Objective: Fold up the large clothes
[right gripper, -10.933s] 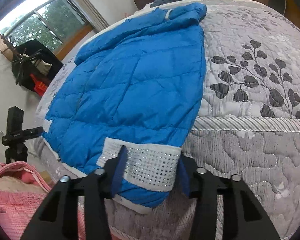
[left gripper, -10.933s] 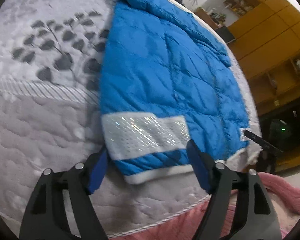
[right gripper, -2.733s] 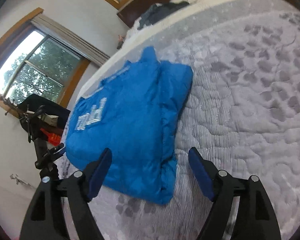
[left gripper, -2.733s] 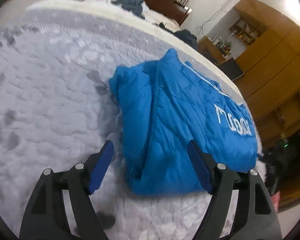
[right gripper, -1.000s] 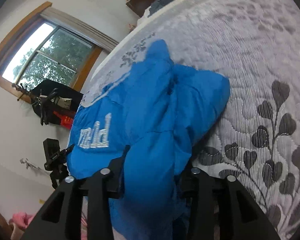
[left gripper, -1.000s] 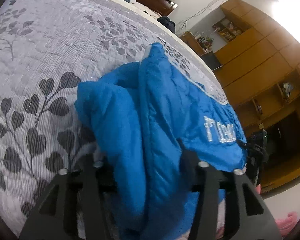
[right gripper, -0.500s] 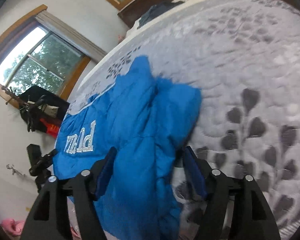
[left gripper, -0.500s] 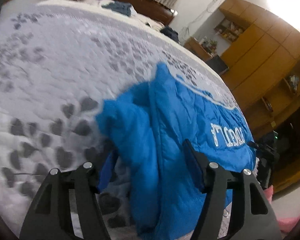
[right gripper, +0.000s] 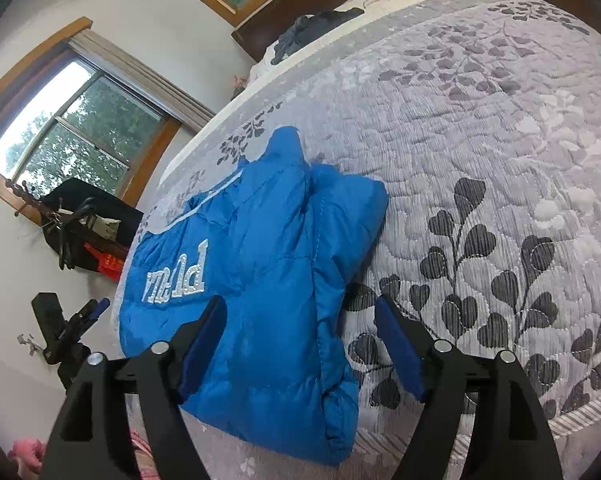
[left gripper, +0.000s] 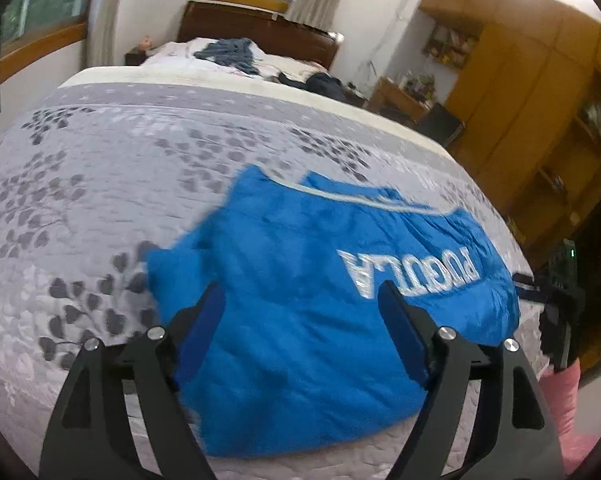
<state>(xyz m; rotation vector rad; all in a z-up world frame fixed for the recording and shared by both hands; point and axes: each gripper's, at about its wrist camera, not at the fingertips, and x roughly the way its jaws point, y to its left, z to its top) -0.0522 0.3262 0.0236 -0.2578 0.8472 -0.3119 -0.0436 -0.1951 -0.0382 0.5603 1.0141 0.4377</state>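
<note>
One compact bundle now: the blue jacket [left gripper: 300, 300] lies folded near the bedspread [left gripper: 100, 184] edge, where a second ago you had it pinched. Your left gripper [left gripper: 300, 332] and right gripper [right gripper: 300, 340] hover above it, jaws wide, holding nothing. Folding looks finished. No containers show.

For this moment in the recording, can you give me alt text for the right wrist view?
A folded blue puffer jacket with white lettering lies near the edge of a bed covered by a grey leaf-patterned quilt. The open right claw sits in the foreground, not gripping the jacket. Behind are a wood-framed window and dark clothes by the headboard.
</note>
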